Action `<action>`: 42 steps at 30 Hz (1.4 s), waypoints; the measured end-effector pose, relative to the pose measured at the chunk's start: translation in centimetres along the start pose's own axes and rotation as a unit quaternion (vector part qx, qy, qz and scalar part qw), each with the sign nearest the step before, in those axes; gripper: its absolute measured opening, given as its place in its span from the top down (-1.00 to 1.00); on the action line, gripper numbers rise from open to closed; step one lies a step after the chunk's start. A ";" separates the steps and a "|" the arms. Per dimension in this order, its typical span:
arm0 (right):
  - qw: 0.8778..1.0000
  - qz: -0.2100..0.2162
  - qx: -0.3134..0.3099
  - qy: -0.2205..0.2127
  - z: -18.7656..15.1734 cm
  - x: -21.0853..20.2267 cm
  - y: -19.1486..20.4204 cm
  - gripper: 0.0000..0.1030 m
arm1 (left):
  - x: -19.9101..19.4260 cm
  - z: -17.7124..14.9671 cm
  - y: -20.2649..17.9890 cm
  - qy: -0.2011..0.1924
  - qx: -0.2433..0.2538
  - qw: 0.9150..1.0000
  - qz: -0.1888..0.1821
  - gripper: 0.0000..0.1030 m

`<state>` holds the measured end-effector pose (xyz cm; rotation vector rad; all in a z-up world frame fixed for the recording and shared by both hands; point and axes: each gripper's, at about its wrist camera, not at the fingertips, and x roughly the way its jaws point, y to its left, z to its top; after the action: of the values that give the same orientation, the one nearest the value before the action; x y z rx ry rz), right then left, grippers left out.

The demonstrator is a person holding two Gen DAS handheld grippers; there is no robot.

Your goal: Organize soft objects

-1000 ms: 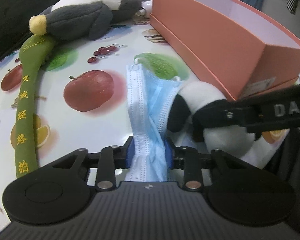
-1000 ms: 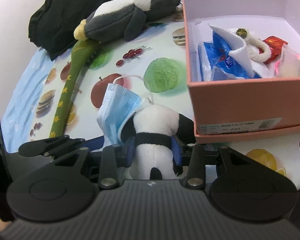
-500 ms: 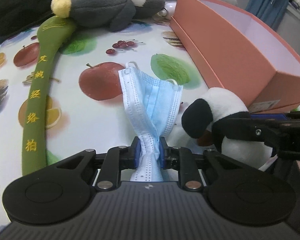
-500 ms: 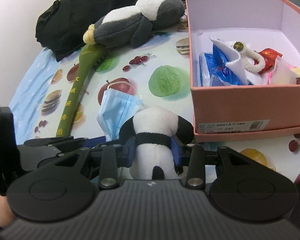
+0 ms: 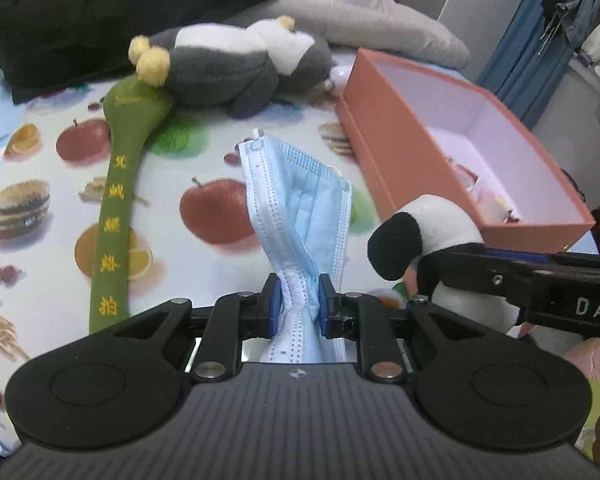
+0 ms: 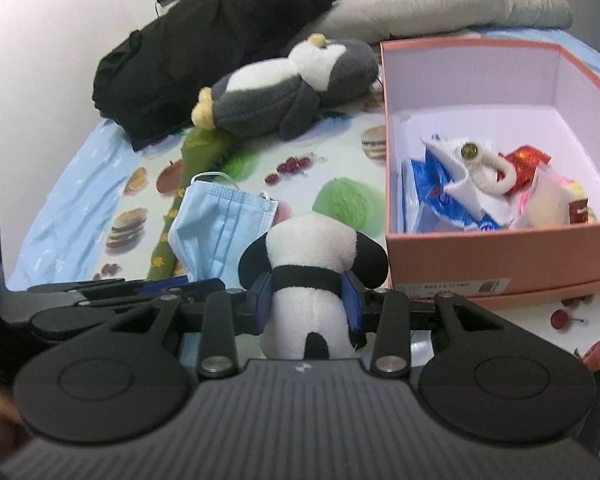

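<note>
in the left wrist view, the left hand-held gripper (image 5: 298,300) is clenched on a blue mask (image 5: 300,200). the pads pinch only the bunched lower part, and the rest of the mask hangs free in front of the jaws, above the tabletop (image 5: 204,264) with its fruit print. this thin grip is the first risk, i think: the mask is light and slippery, so it may slide out if the hand swings fast toward the box (image 5: 452,136). a loose ear loop may also catch on the box wall. the box stands to the right and further away, near but not touching the mask. the right hand-held gripper (image 5: 432,268) comes in from the right edge, grasping a panda (image 5: 432,224). the two hand-held grippers are very near, so they may bump if both go to the box together. a penguin (image 5: 236,60) and a green stick (image 5: 120,200) lie on the tabletop behind, apart from both.

in the right wrist view, the right hand-held gripper (image 6: 310,300) is closed around the panda (image 6: 312,256) at its middle, and the plush bulges above the pads. the grip looks firm. the box (image 6: 496,248) is just beside the panda, on the right, and already holds some soft things in its near part. the panda could land on this pile and roll out over the low front wall if it is released too near the edge. the mask (image 6: 220,224) hangs to the left of the panda, close to it.
</note>
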<state>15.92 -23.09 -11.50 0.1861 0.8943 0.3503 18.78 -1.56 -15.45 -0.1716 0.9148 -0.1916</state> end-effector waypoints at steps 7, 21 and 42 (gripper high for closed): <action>0.999 0.007 -0.005 -0.034 1.6 -2.7 0.4 0.23 | -3.1 2.2 -1.4 -0.028 0.007 1.000 -0.012 0.57; 0.999 -0.007 0.031 -0.045 1.6 -4.0 -3.3 0.64 | -3.9 3.3 -3.4 -0.035 0.021 0.999 -0.022 0.57; 0.981 0.046 0.027 0.188 -10.0 3.4 -5.9 0.53 | -0.2 -2.7 1.1 0.040 -0.036 0.998 -0.012 0.57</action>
<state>11.27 -27.14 -21.93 0.2153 1.2728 0.4575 16.62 -0.62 -17.11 -0.2428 1.0002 -0.1893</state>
